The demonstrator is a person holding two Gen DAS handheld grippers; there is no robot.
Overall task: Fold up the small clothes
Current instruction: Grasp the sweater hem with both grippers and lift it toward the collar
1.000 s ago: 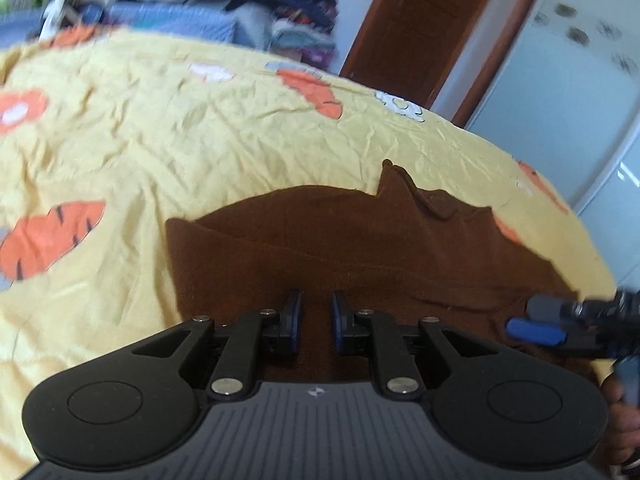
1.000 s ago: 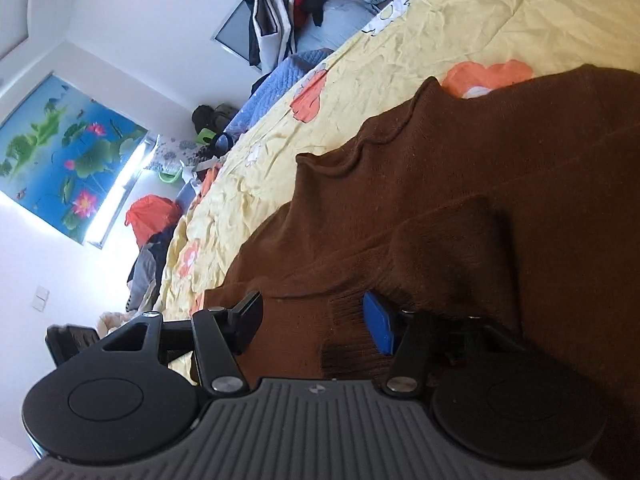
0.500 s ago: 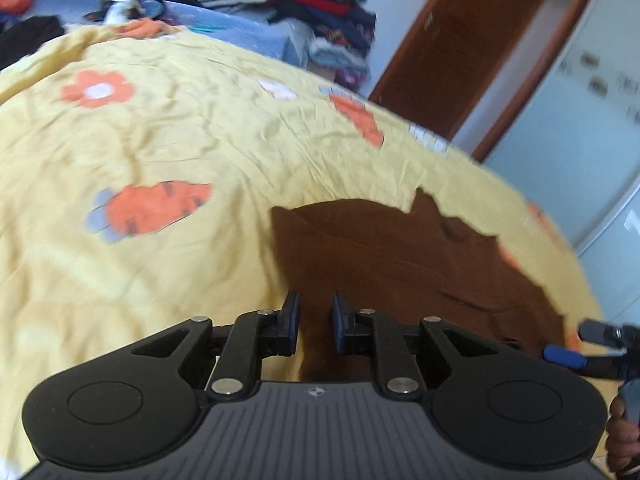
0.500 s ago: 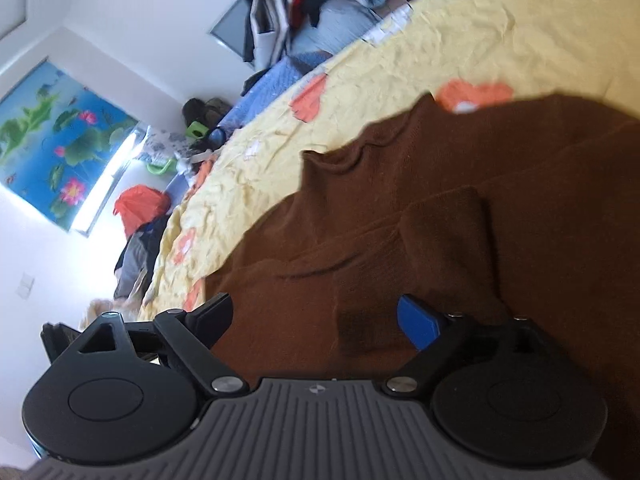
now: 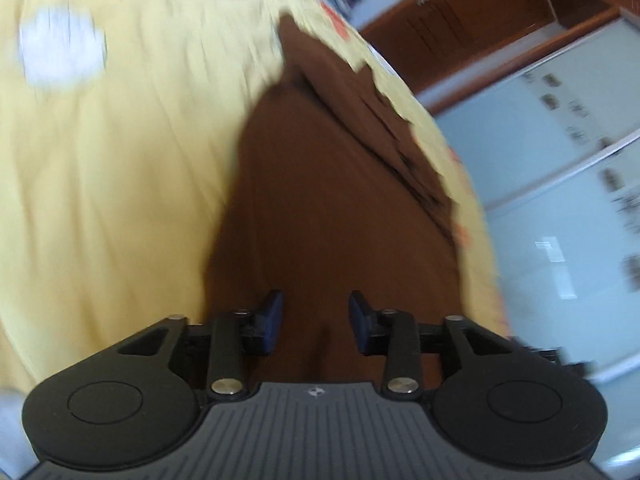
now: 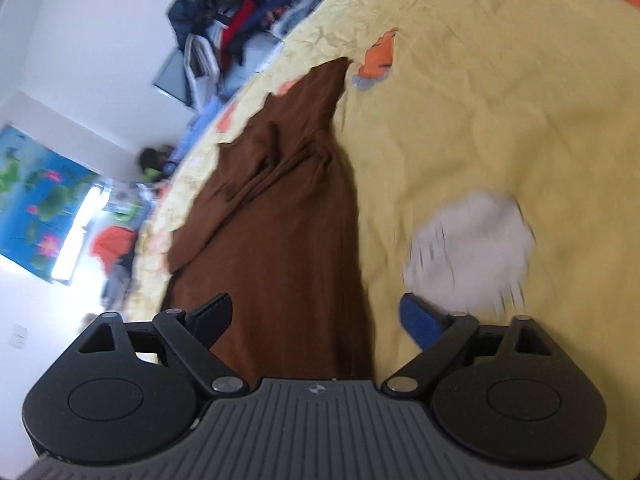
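Left wrist view, brown garment [image 5: 320,208] beneath parted left tongs [image 5: 316,322], touching neither pad

The left gripper [image 5: 316,322] pointed downward with its jaws parted by a moderate gap, having just been opening; nothing was pinched between the blue pads [image 5: 272,320]. The right gripper [image 6: 316,320] also tilted downward, its jaws spread wide after opening within the last second, gripping nothing.

A brown knitted sweater [image 6: 288,216] lies on a yellow patterned bedsheet [image 6: 500,120]; a heap of clothes [image 6: 240,36] sits beyond the bed's far edge.
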